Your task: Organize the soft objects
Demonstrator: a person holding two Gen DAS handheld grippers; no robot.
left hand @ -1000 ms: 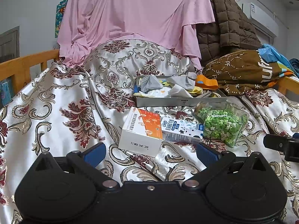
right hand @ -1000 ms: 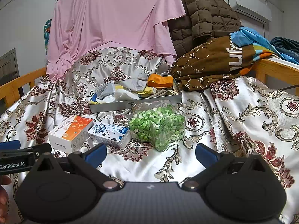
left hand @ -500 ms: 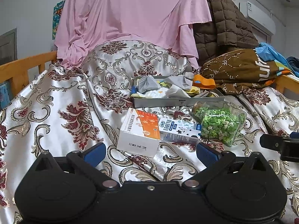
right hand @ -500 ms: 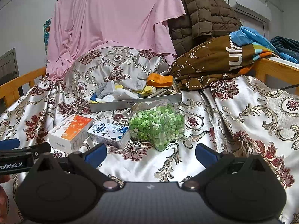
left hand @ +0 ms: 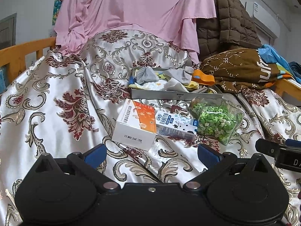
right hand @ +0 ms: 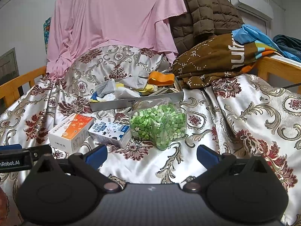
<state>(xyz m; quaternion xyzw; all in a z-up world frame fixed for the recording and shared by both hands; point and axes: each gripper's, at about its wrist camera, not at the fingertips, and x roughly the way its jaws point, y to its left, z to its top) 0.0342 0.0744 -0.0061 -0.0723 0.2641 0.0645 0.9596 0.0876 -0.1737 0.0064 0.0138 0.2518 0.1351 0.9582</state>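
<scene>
A grey metal tray (left hand: 175,94) (right hand: 120,102) on the bed holds a heap of soft things: grey cloths (left hand: 145,73) (right hand: 107,86), white and yellow pieces, and an orange band (left hand: 203,77) (right hand: 161,79). My left gripper (left hand: 152,151) is open and empty, low over the patterned bedspread, short of an orange-and-white box (left hand: 135,124) (right hand: 70,130). My right gripper (right hand: 152,152) is open and empty, short of a clear bag of green bits (right hand: 160,122) (left hand: 216,119). A blue-and-white carton (left hand: 175,124) (right hand: 111,131) lies between box and bag.
A pink sheet (left hand: 135,11) and a brown quilted jacket (right hand: 203,13) hang behind. A brown patterned blanket (right hand: 216,60) is piled at the right. Wooden bed rails (left hand: 20,54) (right hand: 278,69) stand on both sides. Each gripper's tip shows at the edge of the other's view.
The left view has drawn back and shifted slightly, so the box, carton and bag sit a little further off. The right gripper has barely moved. Both jaws stay open.
</scene>
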